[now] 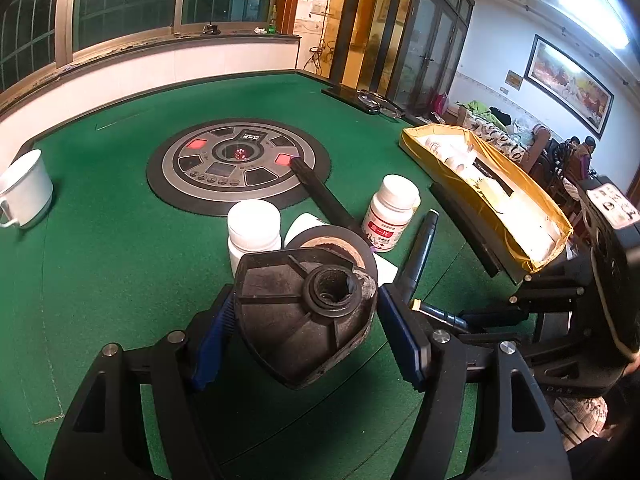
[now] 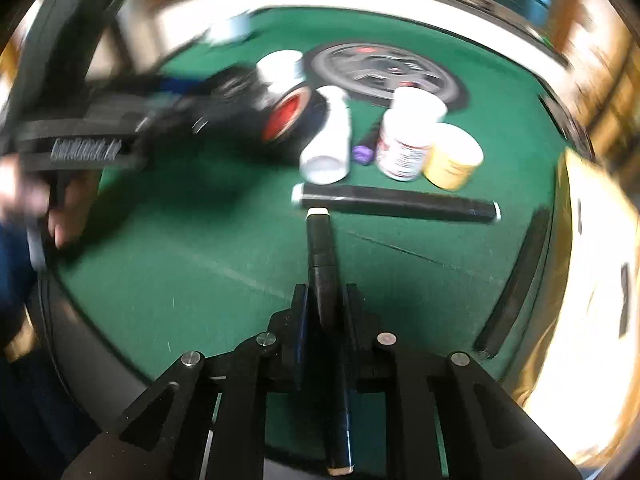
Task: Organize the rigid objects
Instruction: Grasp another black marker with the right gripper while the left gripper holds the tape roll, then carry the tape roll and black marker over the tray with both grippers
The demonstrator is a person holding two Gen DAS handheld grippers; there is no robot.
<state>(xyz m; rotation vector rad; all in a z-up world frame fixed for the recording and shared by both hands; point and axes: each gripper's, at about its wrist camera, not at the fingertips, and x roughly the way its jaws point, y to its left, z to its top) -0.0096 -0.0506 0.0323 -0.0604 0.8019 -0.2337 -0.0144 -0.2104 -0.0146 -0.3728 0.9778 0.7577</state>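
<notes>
Pen (image 2: 322, 268) sits clamped in the right gripper (image 2: 324, 300), jaws closed on its barrel, long axis running straight along the fingers; one cream-tipped end points out toward the table, the other sticks back under the camera. Right view is motion-blurred, so fine detail is out.

Next move, as I judge it, turns on the gold-sided box (image 1: 516, 184): it lies on the right side of the green felt table (image 1: 104, 248), just beside the right gripper and well apart from the left one, so the right hand is nearer. Box runs long and narrow; the pen's axis likely needs lining up with that length to drop in clean.

Left gripper (image 1: 306, 320) stands wide around a black disc-shaped part (image 1: 304, 312) with a threaded hub. Left blue pad touches it; right pad shows a gap, so I can't call it a firm grip.

Writing: labelled bottle (image 1: 390, 216) carries a red band with Chinese characters, too small to read. Black tube (image 2: 400, 202) lying crosswise ahead of the pen tip shows no legible marking.
</notes>
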